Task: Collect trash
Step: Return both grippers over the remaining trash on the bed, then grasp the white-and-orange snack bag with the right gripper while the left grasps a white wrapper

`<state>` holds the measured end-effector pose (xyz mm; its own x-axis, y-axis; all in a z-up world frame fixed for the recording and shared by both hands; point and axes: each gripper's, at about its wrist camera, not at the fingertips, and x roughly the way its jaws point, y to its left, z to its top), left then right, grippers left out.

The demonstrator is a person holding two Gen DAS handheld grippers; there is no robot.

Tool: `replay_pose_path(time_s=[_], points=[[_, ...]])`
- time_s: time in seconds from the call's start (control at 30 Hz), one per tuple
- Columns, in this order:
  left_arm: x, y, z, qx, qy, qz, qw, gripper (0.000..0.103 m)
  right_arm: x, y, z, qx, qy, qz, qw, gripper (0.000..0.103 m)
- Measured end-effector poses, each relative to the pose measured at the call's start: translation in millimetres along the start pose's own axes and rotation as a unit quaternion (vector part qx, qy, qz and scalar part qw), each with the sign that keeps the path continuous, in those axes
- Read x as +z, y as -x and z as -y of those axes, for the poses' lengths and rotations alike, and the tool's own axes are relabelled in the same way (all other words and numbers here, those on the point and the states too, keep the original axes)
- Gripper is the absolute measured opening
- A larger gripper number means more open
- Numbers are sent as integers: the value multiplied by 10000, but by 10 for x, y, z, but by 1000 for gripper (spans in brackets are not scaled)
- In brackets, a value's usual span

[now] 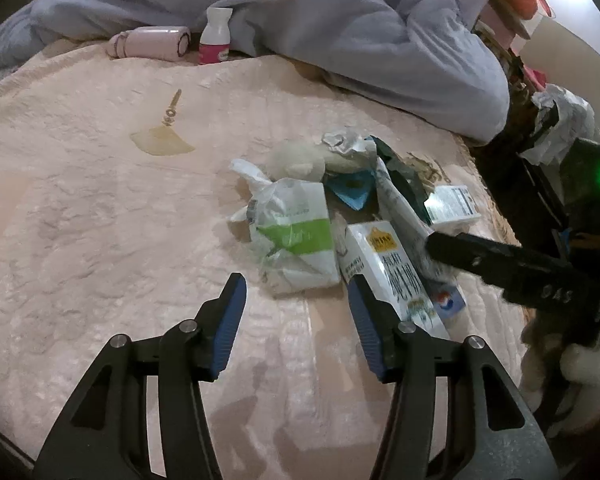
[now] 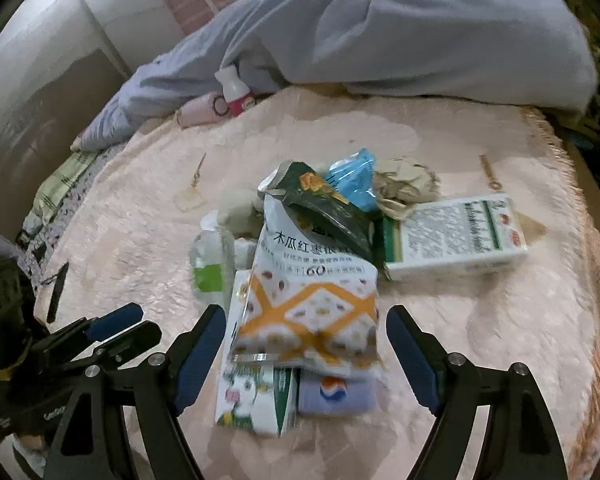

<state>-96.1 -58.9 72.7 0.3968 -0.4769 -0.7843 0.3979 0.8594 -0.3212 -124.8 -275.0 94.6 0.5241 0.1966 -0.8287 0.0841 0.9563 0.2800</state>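
Observation:
A pile of trash lies on the pink blanket (image 1: 100,208). It holds a green-and-white plastic bag (image 1: 296,240), a white milk carton (image 1: 384,268), a dark green wrapper (image 2: 324,204), a blue wrapper (image 2: 352,176) and a white-and-green box (image 2: 456,236). My left gripper (image 1: 296,300) is open just short of the plastic bag, its right finger beside the carton. My right gripper (image 2: 306,340) is open and straddles an orange-and-white snack bag (image 2: 308,312) that lies on the carton (image 2: 252,400). Its pads stand clear of the bag. One of its fingers (image 1: 480,256) reaches in from the right in the left wrist view.
A grey-blue duvet (image 1: 340,20) is heaped along the far side of the bed. A pink-and-white bottle (image 1: 216,36) and a pink roll (image 1: 152,42) lie against it. A small fan-shaped charm (image 1: 164,140) sits on the blanket. The bed edge drops off at the right (image 2: 580,200).

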Motion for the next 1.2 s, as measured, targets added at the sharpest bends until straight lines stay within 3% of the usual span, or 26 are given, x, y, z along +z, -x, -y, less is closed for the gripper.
replay_pose_path(time_s=[0.37, 0.47, 0.6, 0.7, 0.77, 1.2], points=[[184, -441, 13, 57, 127, -31, 9999, 53, 77, -382, 210, 264, -329, -318, 9986, 83], [181, -593, 6, 78, 198, -203, 9996, 53, 55, -371, 264, 472, -475, -235, 9975, 83], [149, -650, -21, 84, 246, -314, 9992, 50, 12, -258, 242, 393, -316, -76, 9987, 77], [130, -568, -50, 24, 261, -311, 9992, 28, -37, -109, 205, 403, -160, 13, 9991, 77], [119, -461, -70, 17, 237, -244, 9994, 20, -75, -5, 194, 446, -99, 65, 9989, 77], [-79, 247, 162, -291, -114, 78, 9995, 14, -490, 665, 57, 495, 30, 420, 9979, 77]])
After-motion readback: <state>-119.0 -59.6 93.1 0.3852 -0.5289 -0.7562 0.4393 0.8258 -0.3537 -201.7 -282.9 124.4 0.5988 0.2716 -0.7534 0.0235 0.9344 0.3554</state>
